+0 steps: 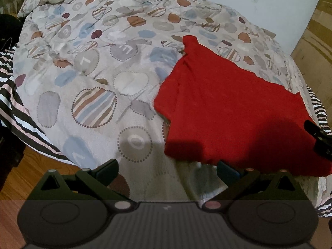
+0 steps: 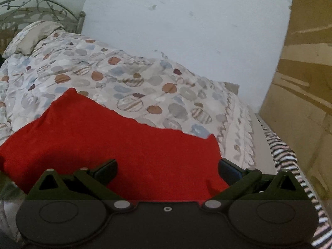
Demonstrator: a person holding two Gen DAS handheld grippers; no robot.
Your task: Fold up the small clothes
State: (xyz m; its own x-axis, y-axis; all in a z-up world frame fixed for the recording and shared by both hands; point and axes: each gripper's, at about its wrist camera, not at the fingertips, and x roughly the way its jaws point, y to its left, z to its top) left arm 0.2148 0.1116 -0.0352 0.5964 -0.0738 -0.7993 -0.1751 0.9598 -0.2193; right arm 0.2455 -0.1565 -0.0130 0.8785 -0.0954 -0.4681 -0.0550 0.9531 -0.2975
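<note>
**Folding job on the bed: red garment flat, both grippers spread wide**

Covering most of both views was a bed dressed in a pale quilt printed with dotted circles, striped ovals and blue, brown and maroon blobs. A light wall stood behind the bed, and a metal headboard with scrollwork rose at its far end, with a pillow in the same print lying just below it. Brown cardboard leaned close by the bed's right side. A black-and-white zigzag sheet showed under the quilt's edges, and wooden flooring lay beneath on the left.

Next in size was the red garment, spread on the quilt toward the bed's near right corner, mostly flat, with one narrow end reaching up the bed and a soft vertical crease along its left part. Shadow fell across its near edge.

The left gripper hung over the quilt at the garment's near left edge, its jaws spread wide and gripping nothing; its right finger sat just at the red hem. The right gripper hung over the garment's near right portion, jaws likewise wide apart and empty, with red cloth filling the gap between them. Whether either touched the fabric could not be told.
</note>
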